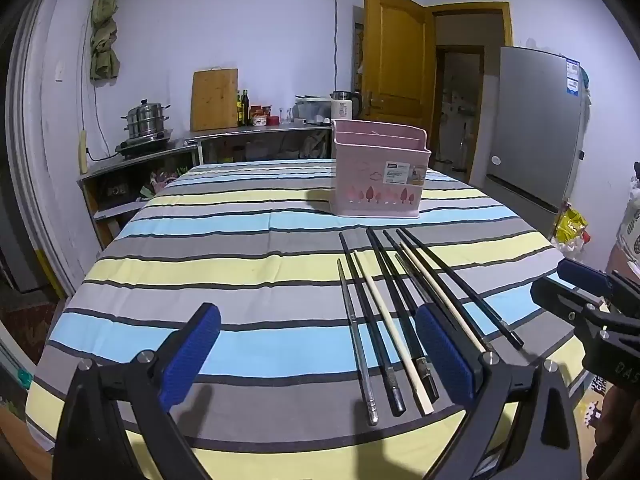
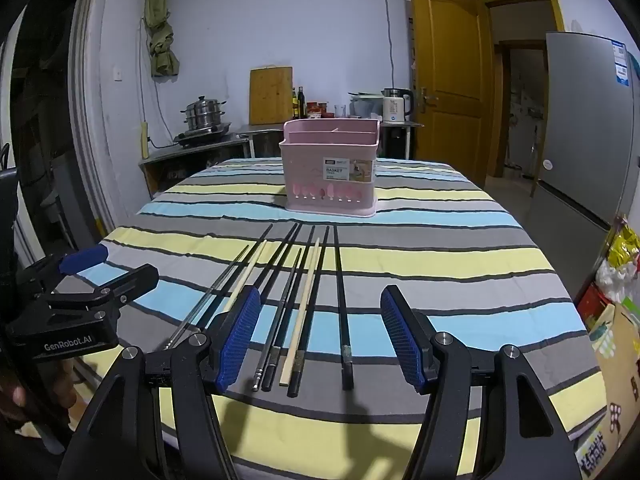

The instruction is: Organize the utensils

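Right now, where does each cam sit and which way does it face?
Left wrist: on the left claw, angled down across the striped table toward the pink basket; chopsticks lie right of centre, right claw at the edge.
Right wrist: on the right claw, directly over the chopsticks, facing the basket; left claw at left.
Shared: table, basket, chopsticks, kitchen counter behind.

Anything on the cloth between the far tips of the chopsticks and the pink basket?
Nothing: only bare striped tablecloth separates the chopsticks from the pink basket, seen in both wrist views.
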Tool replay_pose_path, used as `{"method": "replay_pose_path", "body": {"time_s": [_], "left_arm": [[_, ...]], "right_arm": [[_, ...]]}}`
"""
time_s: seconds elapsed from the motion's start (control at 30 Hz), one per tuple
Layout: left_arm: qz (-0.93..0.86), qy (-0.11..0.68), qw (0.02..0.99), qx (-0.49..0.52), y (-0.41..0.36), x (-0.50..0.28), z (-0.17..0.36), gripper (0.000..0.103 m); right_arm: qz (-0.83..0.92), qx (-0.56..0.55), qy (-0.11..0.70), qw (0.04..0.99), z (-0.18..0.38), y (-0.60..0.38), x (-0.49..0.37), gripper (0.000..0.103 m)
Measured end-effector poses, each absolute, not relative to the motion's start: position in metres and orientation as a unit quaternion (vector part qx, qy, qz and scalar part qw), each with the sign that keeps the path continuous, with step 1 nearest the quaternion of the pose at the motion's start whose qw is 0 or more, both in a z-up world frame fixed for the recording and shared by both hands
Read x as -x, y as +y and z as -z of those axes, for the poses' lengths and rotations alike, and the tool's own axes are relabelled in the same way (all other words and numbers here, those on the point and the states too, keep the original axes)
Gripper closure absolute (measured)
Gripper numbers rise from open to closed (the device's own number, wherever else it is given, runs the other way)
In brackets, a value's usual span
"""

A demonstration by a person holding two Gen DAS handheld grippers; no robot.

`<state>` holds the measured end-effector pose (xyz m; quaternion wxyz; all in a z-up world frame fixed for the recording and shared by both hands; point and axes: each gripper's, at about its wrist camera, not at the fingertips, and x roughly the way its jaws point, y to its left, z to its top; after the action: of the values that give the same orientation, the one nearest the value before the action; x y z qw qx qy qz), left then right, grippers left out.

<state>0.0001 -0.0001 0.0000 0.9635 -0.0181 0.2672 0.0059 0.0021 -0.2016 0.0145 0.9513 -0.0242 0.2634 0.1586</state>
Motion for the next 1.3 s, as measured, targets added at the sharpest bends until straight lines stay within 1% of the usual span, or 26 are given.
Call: {"method": "replay_pose_path", "body": {"time_s": [1.3], "left_arm": [[-0.002, 0.262, 0.965, 0.026, 0.0020, 0.0029, -0.0057, 0.004]], "right_arm": [[-0.158, 0.025, 0.263, 0.952, -0.0154, -0.2005, -0.0010, 0.040]]}}
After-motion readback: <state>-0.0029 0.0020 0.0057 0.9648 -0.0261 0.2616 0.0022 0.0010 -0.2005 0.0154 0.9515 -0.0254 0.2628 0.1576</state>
